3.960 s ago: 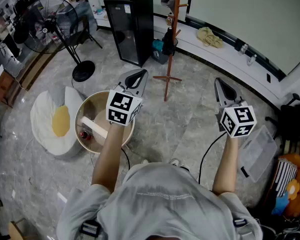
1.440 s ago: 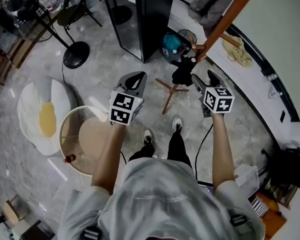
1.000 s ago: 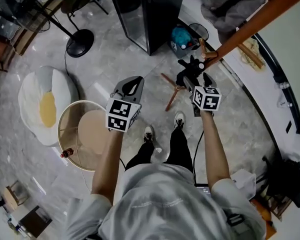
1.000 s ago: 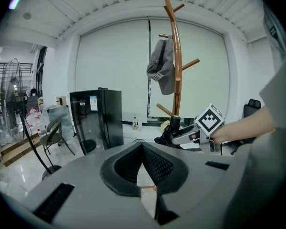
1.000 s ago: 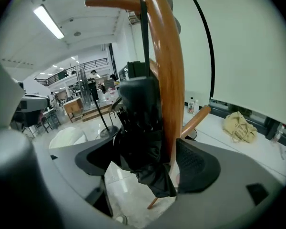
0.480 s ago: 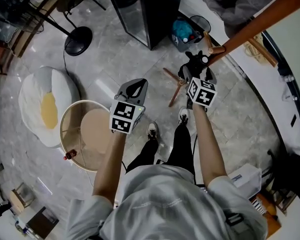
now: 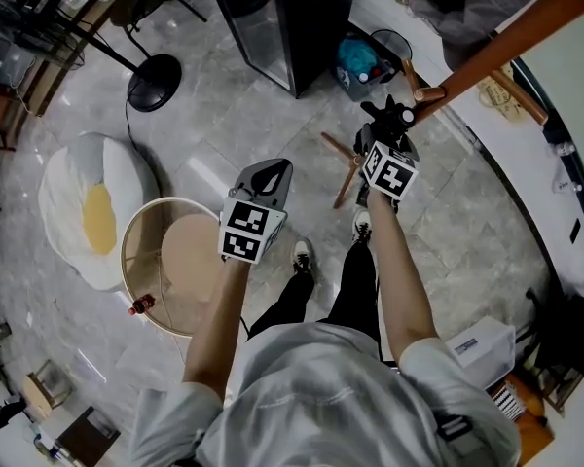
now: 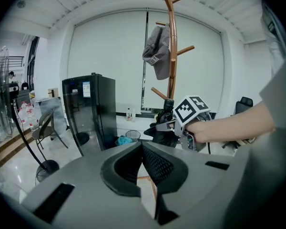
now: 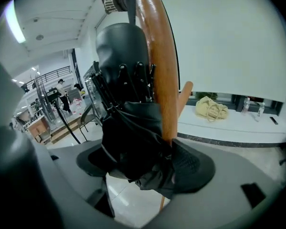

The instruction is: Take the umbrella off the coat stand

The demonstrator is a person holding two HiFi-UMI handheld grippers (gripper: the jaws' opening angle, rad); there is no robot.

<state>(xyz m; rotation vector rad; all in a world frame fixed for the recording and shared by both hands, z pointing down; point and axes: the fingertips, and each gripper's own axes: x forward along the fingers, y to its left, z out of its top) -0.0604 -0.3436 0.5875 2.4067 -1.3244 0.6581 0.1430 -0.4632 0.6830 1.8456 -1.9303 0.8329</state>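
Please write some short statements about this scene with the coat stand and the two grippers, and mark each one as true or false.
1. The left gripper holds the umbrella. False: its jaws are together, with nothing between them.
2. A grey cap hangs high on the coat stand. True.
3. The umbrella lies on the floor. False: it hangs on the stand, between the jaws of the right gripper, which are closing.
4. A black cabinet stands near the stand. True.
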